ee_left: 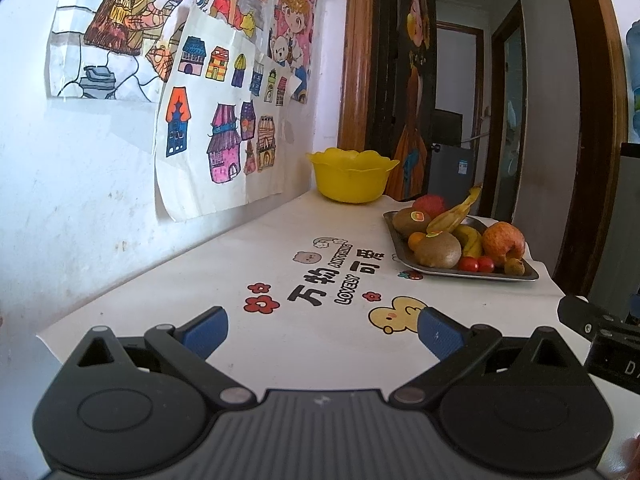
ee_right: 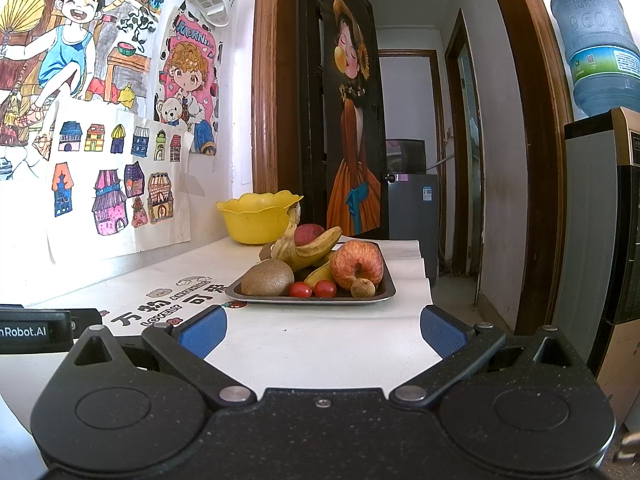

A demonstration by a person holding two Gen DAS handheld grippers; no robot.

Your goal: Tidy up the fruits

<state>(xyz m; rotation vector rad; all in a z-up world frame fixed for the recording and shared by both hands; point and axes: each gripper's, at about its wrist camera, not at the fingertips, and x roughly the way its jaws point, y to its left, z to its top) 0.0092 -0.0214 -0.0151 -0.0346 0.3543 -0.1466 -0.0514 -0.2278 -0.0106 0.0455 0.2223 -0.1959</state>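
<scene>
Both the left gripper [ee_left: 322,332] and the right gripper [ee_right: 322,330] hover spread wide and empty over the white table [ee_left: 280,352]. The fruit-laden metal tray [ee_right: 256,298] sits ahead near the table's far edge, the yellow bowl [ee_left: 350,178] behind it by the wall. Only the right wrist view shows the water bottle [ee_right: 596,44]; only the left shows the kiwi's sticker [ee_left: 418,214].

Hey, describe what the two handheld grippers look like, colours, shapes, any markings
Both are black with two fingers ending in blue textured pads. The left gripper has a ribbed grey centre plate, round black discs either side and silver pivot pins. The right gripper looks alike, but its body is speckled black. In the right wrist view, white lettering ending "nRobot.AI" marks the left gripper's side. No cables or sleeves show.
</scene>
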